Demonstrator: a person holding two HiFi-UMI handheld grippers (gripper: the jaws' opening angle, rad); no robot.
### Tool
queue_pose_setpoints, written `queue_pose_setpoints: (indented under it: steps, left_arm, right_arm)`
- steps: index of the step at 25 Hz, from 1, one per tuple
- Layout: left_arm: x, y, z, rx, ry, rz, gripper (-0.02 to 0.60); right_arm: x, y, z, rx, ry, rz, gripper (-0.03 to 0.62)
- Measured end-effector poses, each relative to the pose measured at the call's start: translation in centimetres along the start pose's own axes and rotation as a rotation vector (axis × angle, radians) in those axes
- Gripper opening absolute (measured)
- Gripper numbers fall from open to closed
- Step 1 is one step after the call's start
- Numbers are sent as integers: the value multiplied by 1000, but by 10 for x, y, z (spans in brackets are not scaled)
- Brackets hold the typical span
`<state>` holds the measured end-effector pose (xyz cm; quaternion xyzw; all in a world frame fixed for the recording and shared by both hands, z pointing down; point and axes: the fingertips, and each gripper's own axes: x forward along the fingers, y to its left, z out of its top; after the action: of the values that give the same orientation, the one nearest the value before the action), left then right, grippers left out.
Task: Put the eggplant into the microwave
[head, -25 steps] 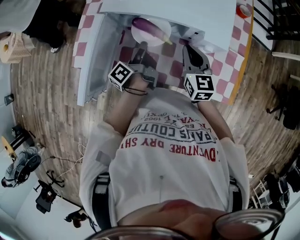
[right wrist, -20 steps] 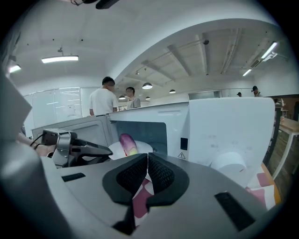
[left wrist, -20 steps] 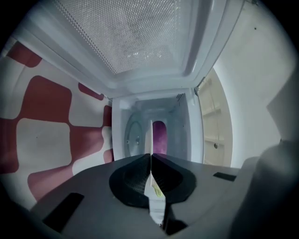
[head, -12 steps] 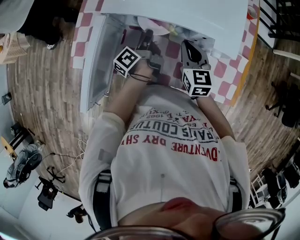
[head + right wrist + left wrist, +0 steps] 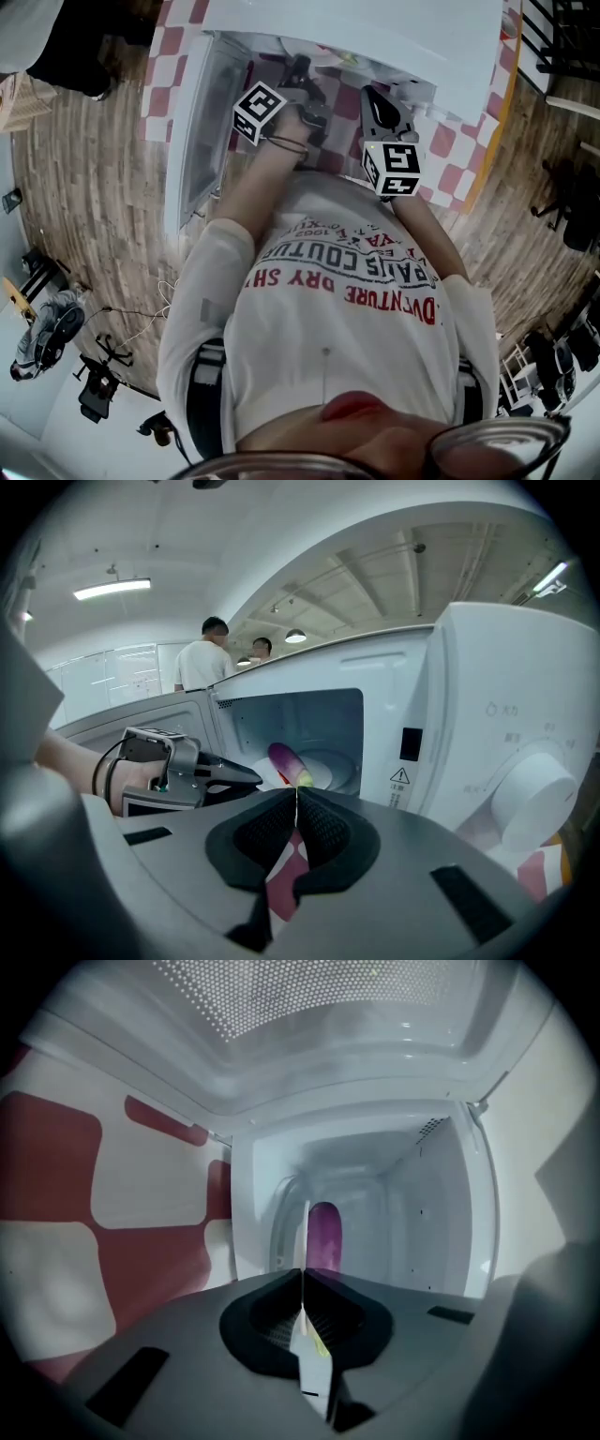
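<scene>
Task is looking nearly done — the left gripper (image 5: 302, 1277) is clamping the white plate (image 5: 305, 1227) rim, the eggplant (image 5: 324, 1235) on it sitting inside the microwave (image 5: 487, 752) at frame centre, while the right gripper (image 5: 296, 797) is hovering outside, jaws together and empty — release and pull-out remaining.

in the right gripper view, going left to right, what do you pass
left gripper → eggplant → warning sticker → dial; the plate overlaps the eggplant, so it is left out
</scene>
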<state>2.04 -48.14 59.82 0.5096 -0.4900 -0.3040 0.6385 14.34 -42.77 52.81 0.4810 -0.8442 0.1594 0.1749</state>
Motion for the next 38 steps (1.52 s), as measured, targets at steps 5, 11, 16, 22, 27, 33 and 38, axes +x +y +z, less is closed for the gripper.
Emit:
queue_pose_setpoints:
  steps: [5, 11, 16, 22, 27, 33, 38]
  left_arm:
    - [8, 6, -1, 17, 23, 53, 31]
    - [15, 16, -4, 18, 52, 134, 32]
    - [18, 21, -11, 35, 90, 166, 32]
    - [17, 21, -11, 12, 80, 167, 32]
    - [10, 34, -6, 47, 56, 261, 129]
    - [3, 37, -8, 50, 74, 259, 178]
    - [-12, 23, -12, 193, 93, 232, 166]
  right_arm:
    - [2, 3, -5, 9, 9, 4, 28]
    - [1, 13, -4, -36, -7, 25, 28]
    - [-1, 7, -8, -19, -6, -1, 28]
    - [-4, 7, -10, -19, -11, -1, 28]
    - [-7, 6, -10, -21, -17, -9, 28]
    - [-12, 2, -11, -15, -21, -22, 28]
    - [-15, 3, -9, -9, -34, -21, 28]
